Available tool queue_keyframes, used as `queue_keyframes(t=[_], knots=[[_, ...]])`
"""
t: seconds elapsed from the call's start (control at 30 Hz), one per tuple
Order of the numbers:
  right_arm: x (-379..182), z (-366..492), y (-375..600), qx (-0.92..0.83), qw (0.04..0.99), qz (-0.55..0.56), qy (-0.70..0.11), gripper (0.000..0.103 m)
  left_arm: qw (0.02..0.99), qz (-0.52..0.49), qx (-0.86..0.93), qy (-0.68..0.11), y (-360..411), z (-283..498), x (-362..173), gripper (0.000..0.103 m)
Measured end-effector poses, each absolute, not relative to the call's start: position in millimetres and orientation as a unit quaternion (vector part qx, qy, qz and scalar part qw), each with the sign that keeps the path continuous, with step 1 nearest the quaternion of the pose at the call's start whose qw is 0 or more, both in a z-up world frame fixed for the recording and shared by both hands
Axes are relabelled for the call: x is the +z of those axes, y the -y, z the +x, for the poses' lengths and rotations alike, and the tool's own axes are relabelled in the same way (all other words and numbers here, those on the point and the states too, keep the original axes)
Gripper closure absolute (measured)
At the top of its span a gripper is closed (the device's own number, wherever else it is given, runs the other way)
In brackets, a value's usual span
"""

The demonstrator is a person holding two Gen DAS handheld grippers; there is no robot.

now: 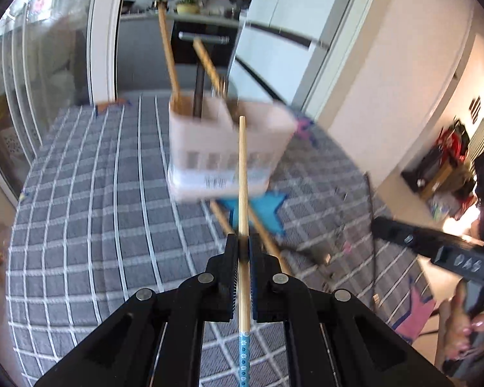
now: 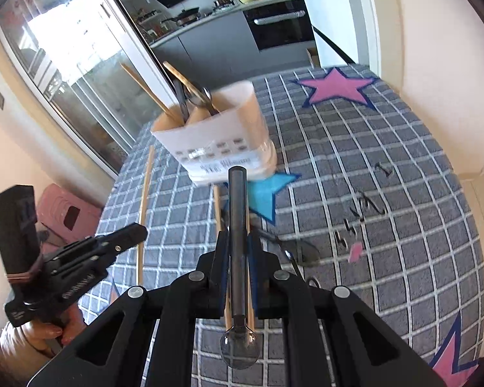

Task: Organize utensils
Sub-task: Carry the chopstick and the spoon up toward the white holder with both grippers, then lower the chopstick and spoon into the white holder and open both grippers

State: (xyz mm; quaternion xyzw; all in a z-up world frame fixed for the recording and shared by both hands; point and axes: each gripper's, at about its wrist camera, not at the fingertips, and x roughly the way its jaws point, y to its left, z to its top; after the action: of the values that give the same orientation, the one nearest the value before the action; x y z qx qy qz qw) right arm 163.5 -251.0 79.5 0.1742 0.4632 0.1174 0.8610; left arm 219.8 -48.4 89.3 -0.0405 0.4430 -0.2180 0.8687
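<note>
Between the jaws of the left gripper a bamboo chopstick is pinched, its plain end pointing forward toward the holder and its blue-patterned end running back under the gripper body and out of the bottom of the left wrist view. The right gripper has its jaws clamped on the dark handle of a metal spoon; the handle tip points forward and the round bowl hangs back beneath the gripper, close to the lens.

Under both grippers more loose chopsticks lie on the tabletop, partly hidden by the jaws, so their count is hard to make out. One long chopstick lies apart toward the tabletop's left edge. A dark utensil just right of the right gripper is too blurred and covered to name.

Ahead, toward the far edge of the checked grey cloth, stands a white utensil holder with compartments, smeared by motion blur in the left wrist view. Its left compartment holds upright chopsticks and a dark handle; the next holds metal utensils and a wooden handle; the rightmost compartment's inside cannot be seen. The holder covers part of a blue star. A pink star sits near the far right corner.
</note>
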Motion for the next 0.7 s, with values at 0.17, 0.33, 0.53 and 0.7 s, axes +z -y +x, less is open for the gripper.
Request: queue_keyframes(t=[0.17, 0.33, 0.53, 0.7], knots=[[101.5, 189.4, 245.8, 0.129, 0.869, 0.169, -0.446, 0.091, 0.889, -0.055, -0.225, -0.395, 36.7, 242.2, 135.0, 0.065], [126.0, 225.9, 240.5, 0.138, 0.879, 0.162, -0.426, 0.091, 0.904, -0.065, -0.225, -0.358, 40.5, 286.1, 171.3, 0.065], [151.3, 282.2, 237.9, 0.141, 0.894, 0.156, -0.395, 0.091, 0.926, -0.069, -0.21, -0.306, 46.8, 342.4, 196.1, 0.065], [156.6, 321.8, 239.0, 0.132, 0.906, 0.165, -0.366, 0.091, 0.94, -0.071, -0.195, -0.271, 52.2, 377.6, 196.3, 0.065]])
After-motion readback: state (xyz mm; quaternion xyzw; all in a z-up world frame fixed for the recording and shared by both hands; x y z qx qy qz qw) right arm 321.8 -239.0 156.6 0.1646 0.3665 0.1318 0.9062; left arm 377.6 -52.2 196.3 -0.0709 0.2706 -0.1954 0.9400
